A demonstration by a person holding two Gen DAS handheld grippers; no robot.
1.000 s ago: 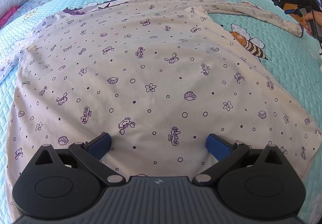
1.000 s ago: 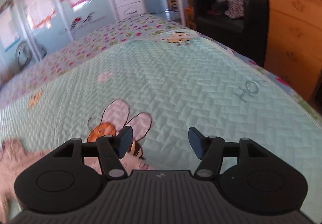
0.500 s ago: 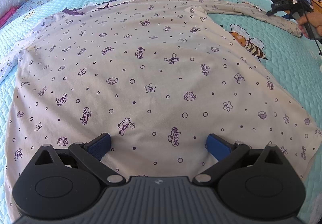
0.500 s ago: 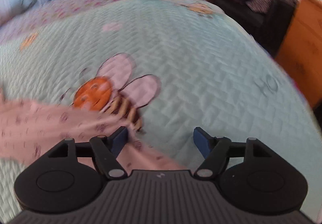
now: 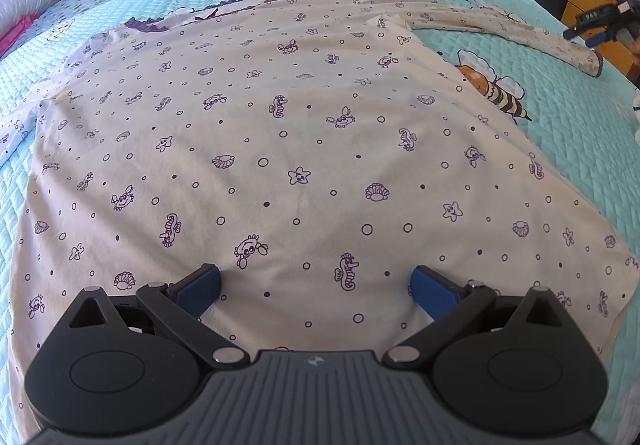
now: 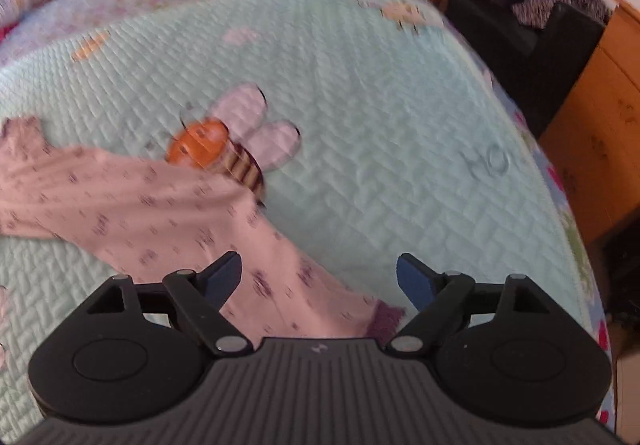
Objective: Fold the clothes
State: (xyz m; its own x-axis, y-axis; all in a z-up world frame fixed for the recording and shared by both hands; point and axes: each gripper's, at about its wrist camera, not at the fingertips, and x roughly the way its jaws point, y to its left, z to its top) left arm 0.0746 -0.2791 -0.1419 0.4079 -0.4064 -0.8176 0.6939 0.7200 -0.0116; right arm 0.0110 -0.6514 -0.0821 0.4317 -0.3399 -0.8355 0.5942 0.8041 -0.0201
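— Since a second ago the right gripper [image 6: 319, 275] has swung over the long sleeve [image 6: 168, 205], which then only showed at the picture's left edge; its jaws have just been opening and now stand wide, the sleeve's purple cuff [image 6: 386, 319] lying under the gap, nothing pinched.

— And the left?

— Unmoved. The left gripper [image 5: 316, 285] hangs over the hem end of the pink pyjama top [image 5: 280, 149], jaws spread wide, both blue pads [image 5: 198, 289] just above or on the cloth — I cannot tell which. Nothing is held.

— Where does the top lie?

— Flat on the bed [image 5: 580, 149], on a mint quilted cover, back or front up I cannot say. Its purple-trimmed neckline [image 5: 224, 9] points to the far end; one sleeve runs out to the right, past a bee picture [image 5: 494, 91] sewn on the cover. In the left wrist view the right gripper shows far right, beside that cuff.

— Around the bed?

— A wooden dresser [image 6: 600, 117] stands on the right, with a dark armchair [image 6: 524, 25] carrying clothes beyond it. The right wrist view is blurred.
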